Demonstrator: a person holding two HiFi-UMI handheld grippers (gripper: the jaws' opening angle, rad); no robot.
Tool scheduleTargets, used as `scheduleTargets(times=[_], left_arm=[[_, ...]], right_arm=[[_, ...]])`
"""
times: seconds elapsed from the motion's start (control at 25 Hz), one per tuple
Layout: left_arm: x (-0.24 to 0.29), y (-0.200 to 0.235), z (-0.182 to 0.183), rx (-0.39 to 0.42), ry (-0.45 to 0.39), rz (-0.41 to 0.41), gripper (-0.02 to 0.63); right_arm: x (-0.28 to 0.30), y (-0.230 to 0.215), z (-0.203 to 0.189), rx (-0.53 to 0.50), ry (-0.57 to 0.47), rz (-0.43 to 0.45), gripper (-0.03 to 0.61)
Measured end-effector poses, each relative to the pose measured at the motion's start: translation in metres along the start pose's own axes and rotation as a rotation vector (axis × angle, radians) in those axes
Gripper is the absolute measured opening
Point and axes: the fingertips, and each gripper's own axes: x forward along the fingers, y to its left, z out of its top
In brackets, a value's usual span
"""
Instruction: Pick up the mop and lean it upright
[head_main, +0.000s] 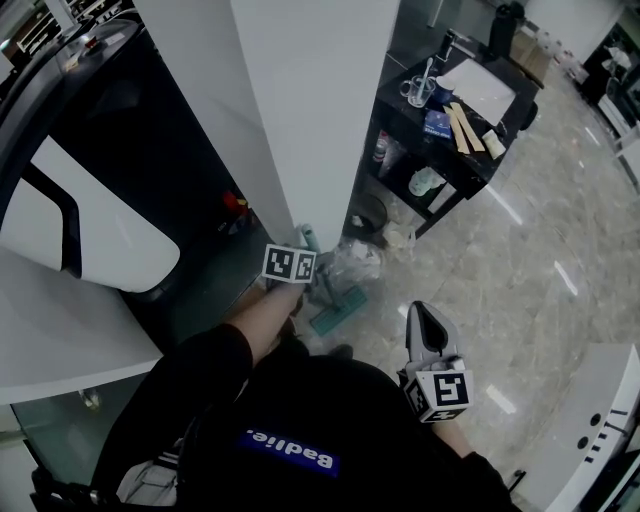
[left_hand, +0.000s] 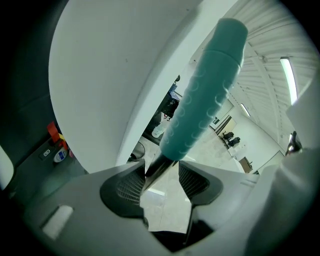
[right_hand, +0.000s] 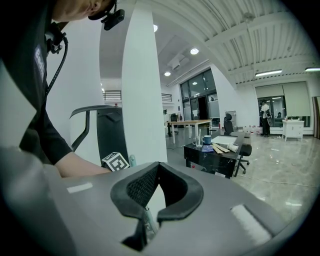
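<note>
Teal-handled, the mop (left_hand: 205, 100) is standing nearly upright between the fingers of the left gripper (left_hand: 161, 172), which are spread wide and not clamping it; the dark shaft is only resting against one finger. In the head view the mop head (head_main: 337, 308) is sitting on the floor at the foot of the white pillar (head_main: 320, 110), with the handle rising just beside it. The right gripper (right_hand: 159, 167) is hanging well apart, fingers pressed together on nothing. Lifting and leaning are looking done; drawing the left gripper clear without tipping the mop is probably what is remaining.
</note>
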Motion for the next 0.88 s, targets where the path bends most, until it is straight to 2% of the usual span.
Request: scheduleTargets(times=[0.12,0.48,0.88], left_arm=[[0.005,0.004,-0.006,-0.028,0.010,0.006,0.241],[0.014,0.009,-0.023,-0.048,0.030,0.023,0.244],[0.016,0.003,-0.053,-0.047,0.049,0.037,0.244]], right_arm=[[-0.004,-0.001,-0.002,-0.001,0.000,-0.003,0.006],[-0.018,-0.008,-0.010,0.002,0.016,-0.017,0.006],[-0.029,-0.009,-0.020,0.012,0.029,0.005,0.006]])
